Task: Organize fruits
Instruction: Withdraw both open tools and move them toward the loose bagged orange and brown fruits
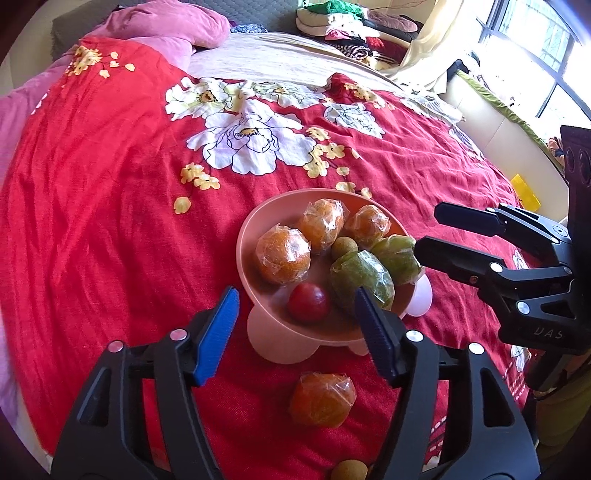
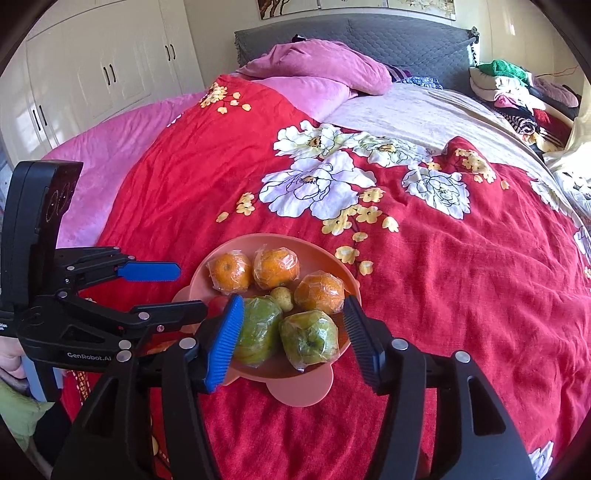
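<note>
A pink footed bowl [image 1: 251, 225] [image 2: 314, 245] stands on the red floral bedspread. It holds three wrapped oranges [image 1: 282, 254] [image 2: 275, 267], two wrapped green fruits [image 1: 360, 277] [image 2: 308, 339], a small tan fruit [image 1: 343, 248] [image 2: 281, 297] and a red fruit [image 1: 308, 302]. A wrapped orange [image 1: 322, 398] lies on the bedspread in front of the bowl, between my left gripper's fingers. A small tan fruit [image 1: 349, 470] lies at the bottom edge. My left gripper [image 1: 297, 317] [image 2: 177, 291] is open and empty. My right gripper [image 2: 293, 325] [image 1: 424, 232] is open and empty over the bowl's near side.
The red bedspread [image 1: 110, 184] [image 2: 461, 277] covers most of the bed. Pink pillows [image 1: 173, 26] [image 2: 317, 70] lie at the headboard. A pile of clothes [image 1: 351, 33] [image 2: 517, 96] sits at the far corner. A window [image 1: 535, 55] is at the right, white wardrobes [image 2: 92, 66] at the left.
</note>
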### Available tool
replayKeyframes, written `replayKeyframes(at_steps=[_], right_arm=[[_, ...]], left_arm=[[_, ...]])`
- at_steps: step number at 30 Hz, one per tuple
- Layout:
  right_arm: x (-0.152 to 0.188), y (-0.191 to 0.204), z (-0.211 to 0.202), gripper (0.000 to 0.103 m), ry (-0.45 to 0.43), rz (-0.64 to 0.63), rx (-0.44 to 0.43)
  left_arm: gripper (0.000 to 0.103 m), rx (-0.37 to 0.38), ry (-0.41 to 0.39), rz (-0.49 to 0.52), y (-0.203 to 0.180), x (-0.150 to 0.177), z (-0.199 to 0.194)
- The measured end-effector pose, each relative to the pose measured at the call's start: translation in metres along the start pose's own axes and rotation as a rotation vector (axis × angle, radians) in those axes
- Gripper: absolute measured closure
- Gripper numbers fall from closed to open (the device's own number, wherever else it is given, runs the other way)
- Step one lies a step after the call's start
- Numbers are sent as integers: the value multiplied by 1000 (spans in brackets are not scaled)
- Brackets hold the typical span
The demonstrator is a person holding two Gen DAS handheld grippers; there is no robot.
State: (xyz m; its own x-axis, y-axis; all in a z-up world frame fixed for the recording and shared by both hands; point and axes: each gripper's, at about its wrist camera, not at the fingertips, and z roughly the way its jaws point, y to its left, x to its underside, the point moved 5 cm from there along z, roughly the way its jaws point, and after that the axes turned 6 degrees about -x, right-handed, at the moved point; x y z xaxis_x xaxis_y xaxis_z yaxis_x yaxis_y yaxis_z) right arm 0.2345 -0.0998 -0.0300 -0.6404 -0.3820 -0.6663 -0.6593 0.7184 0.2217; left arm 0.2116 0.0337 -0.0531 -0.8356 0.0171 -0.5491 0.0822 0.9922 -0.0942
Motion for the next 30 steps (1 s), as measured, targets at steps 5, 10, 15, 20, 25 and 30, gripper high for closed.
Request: replayKeyframes(at_steps=[5,10,15,20,25,30], right_arm=[[-1,2,-12,36,-30,4,3],[-1,2,-24,29,-55,11,6],[1,5,-36,26,-72,11,4],[3,10,-43,22,-81,6,1],[6,16,-49,18,-88,0,-4],[8,21,-56,14,-98,-6,-6]], left_arm=[[34,-10,-9,-7,3,0,-5],[26,-22,-9,-16,8,2,-9],[16,-30,-13,-33,12,4,-14],[10,-37,-16,-40,15,6,-20],[10,-43,-23,-44,16,9,-27],[10,-44,-26,-43,15,10,-32]])
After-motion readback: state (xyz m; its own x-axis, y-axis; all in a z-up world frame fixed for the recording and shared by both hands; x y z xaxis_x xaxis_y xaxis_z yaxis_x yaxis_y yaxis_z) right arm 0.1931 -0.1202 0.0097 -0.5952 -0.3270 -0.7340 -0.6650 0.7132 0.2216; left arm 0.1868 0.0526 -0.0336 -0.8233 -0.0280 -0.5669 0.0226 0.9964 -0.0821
